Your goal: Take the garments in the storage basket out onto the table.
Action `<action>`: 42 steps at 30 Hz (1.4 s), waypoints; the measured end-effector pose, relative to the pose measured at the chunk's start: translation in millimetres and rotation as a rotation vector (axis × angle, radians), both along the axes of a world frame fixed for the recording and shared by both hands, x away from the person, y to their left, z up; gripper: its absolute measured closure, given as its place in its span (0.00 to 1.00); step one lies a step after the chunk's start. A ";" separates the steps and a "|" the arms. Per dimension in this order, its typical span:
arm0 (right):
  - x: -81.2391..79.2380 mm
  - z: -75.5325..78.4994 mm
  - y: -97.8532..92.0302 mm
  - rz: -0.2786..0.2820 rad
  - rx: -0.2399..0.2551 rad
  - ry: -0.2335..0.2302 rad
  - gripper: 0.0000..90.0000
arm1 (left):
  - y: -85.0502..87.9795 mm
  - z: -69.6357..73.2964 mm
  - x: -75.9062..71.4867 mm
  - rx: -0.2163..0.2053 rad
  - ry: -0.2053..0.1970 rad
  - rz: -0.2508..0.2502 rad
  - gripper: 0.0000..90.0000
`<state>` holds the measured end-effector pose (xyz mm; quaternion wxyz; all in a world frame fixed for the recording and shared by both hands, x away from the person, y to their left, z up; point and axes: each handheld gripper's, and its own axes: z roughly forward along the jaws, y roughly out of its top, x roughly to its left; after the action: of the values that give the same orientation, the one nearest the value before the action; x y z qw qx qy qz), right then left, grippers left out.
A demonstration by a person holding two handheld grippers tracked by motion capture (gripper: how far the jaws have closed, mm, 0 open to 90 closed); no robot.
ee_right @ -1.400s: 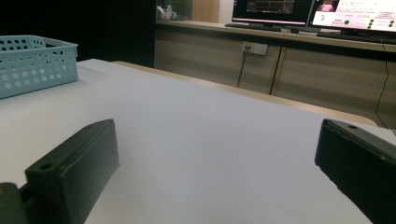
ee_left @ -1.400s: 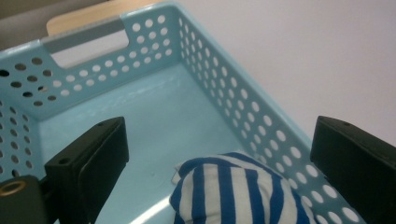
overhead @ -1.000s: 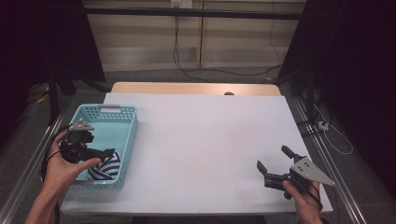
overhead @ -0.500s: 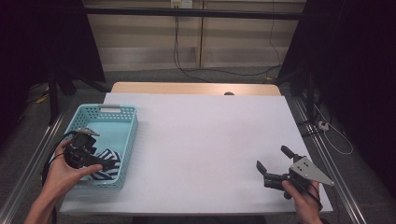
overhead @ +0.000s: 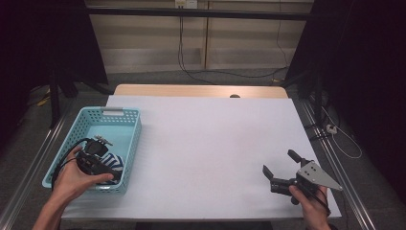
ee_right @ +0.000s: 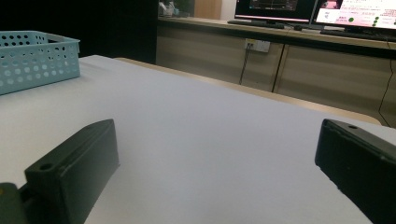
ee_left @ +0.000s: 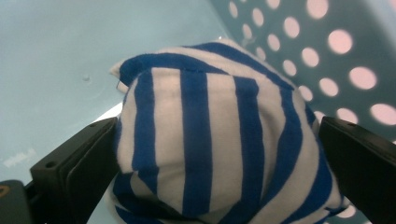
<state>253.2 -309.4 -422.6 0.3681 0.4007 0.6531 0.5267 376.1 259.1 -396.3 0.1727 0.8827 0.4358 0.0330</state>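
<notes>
Left gripper (overhead: 103, 168) sits low inside the blue basket (overhead: 129, 143), at the table's (overhead: 206, 143) front-left corner. Left hand (overhead: 72, 179) wraps it from the near side, forearm coming up from the front edge, wrist bent so the tool points twd the basket's right wall. Jaws are part spread w/ the blue-and-white striped cloth bundle (ee_left: 219, 144) filling the gap; in the left gripper view both pads touch its sides, but can't tell if they squeeze it. Bundle lies on the basket floor, near end, close to the perforated right wall.

Right gripper (overhead: 280, 175) is near the table's front-right corner, just above the white surface, held by the right hand (overhead: 306, 196) from the front edge, pointing left-ish across the table. Jaws wide apart, nothing btwn them.
</notes>
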 end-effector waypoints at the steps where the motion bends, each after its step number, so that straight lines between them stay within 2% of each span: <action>1: 0.0 0.0 0.0 0.000 0.000 0.000 0.00 | -1.2 -1.0 -0.8 0.012 0.007 0.005 0.01; 2: 0.2 -0.1 0.0 0.004 0.000 0.000 0.00 | -1.2 -1.6 -0.3 0.019 0.022 -0.005 0.01; 5: 0.2 -0.3 0.3 0.003 0.002 0.000 0.00 | -2.4 -3.8 0.2 0.013 0.032 0.024 0.00; 6: 0.1 -0.3 0.6 0.003 0.005 0.001 0.00 | 0.5 -3.1 4.3 0.045 0.036 -0.029 0.00; 7: 0.1 -0.3 0.6 0.002 0.005 0.001 0.00 | -2.1 -5.2 2.5 0.011 0.065 0.023 0.00; 10: 0.3 -0.4 0.6 0.004 0.002 0.002 0.00 | -2.6 -7.9 5.7 0.022 0.096 0.038 0.00; 12: 0.1 -0.5 1.0 0.003 0.001 0.006 0.00 | -1.4 -6.8 7.9 0.063 0.086 -0.008 0.01; 14: 0.2 -0.6 1.1 0.004 0.001 0.005 0.00 | -4.5 -9.4 5.9 0.038 0.098 0.052 0.02; 16: 0.5 -0.7 1.0 0.005 -0.002 0.006 0.00 | -3.4 -9.3 8.6 0.049 0.131 0.052 0.02; 17: 0.0 -0.5 1.3 0.004 -0.002 0.007 0.00 | -2.6 -10.7 11.3 0.040 0.134 0.041 0.03; 19: -0.2 -0.5 1.3 0.004 -0.002 0.007 0.00 | -3.6 -12.0 12.6 0.043 0.155 0.056 0.04; 20: -0.3 -0.5 1.2 0.005 -0.003 0.009 0.00 | -3.6 -12.9 14.3 0.058 0.143 0.040 0.04; 21: -0.5 -0.4 1.1 0.004 -0.002 0.010 0.00 | -3.6 -12.5 14.6 0.067 0.157 0.038 0.05; 24: -0.6 -0.4 1.0 0.005 -0.002 0.009 0.00 | -4.1 -13.7 15.8 0.073 0.169 0.045 0.08; 26: -0.3 -0.6 1.0 0.005 -0.004 0.009 0.00 | -6.0 -15.2 16.5 0.066 0.180 0.070 0.11; 28: -0.4 -0.6 1.0 0.003 -0.005 0.009 0.00 | -4.7 -13.9 19.0 0.086 0.190 0.045 0.15; 30: -0.9 -0.5 1.1 0.003 -0.005 0.009 0.00 | -5.8 -12.8 17.9 0.097 0.185 0.063 0.19; 31: -1.0 -0.4 1.1 0.004 -0.005 0.009 0.00 | -6.2 -12.2 16.9 0.080 0.193 0.073 0.22; 32: -0.9 -0.4 1.0 0.003 -0.006 0.008 0.00 | -5.2 -11.3 16.9 0.086 0.187 0.076 0.25; 33: -0.8 -0.5 1.0 0.003 -0.005 0.009 0.00 | -4.4 -9.9 16.3 0.111 0.183 0.079 0.28; 35: -0.8 -0.5 1.1 0.003 -0.005 0.009 0.00 | -4.8 -10.5 15.1 0.083 0.173 0.072 0.33; 37: -0.6 -0.5 1.2 0.004 -0.005 0.009 0.00 | -5.3 -8.7 13.6 0.107 0.152 0.061 0.40; 38: -0.5 -0.5 1.2 0.006 -0.006 0.009 0.00 | -4.5 -8.0 13.0 0.106 0.153 0.055 0.40; 40: -0.6 -0.5 1.1 0.002 -0.005 0.009 0.00 | -5.1 -7.3 10.5 0.099 0.125 0.063 0.43; 41: -0.5 -0.5 0.9 0.002 -0.005 0.009 0.00 | -3.7 -5.4 10.5 0.126 0.112 0.024 0.45; 42: -0.3 -0.5 0.9 0.002 -0.006 0.008 0.00 | -6.1 -6.3 6.4 0.074 0.116 0.086 0.45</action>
<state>252.9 -308.5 -423.1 0.3661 0.4011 0.6566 0.5233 382.5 253.0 -402.6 0.1130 0.8693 0.4811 0.0051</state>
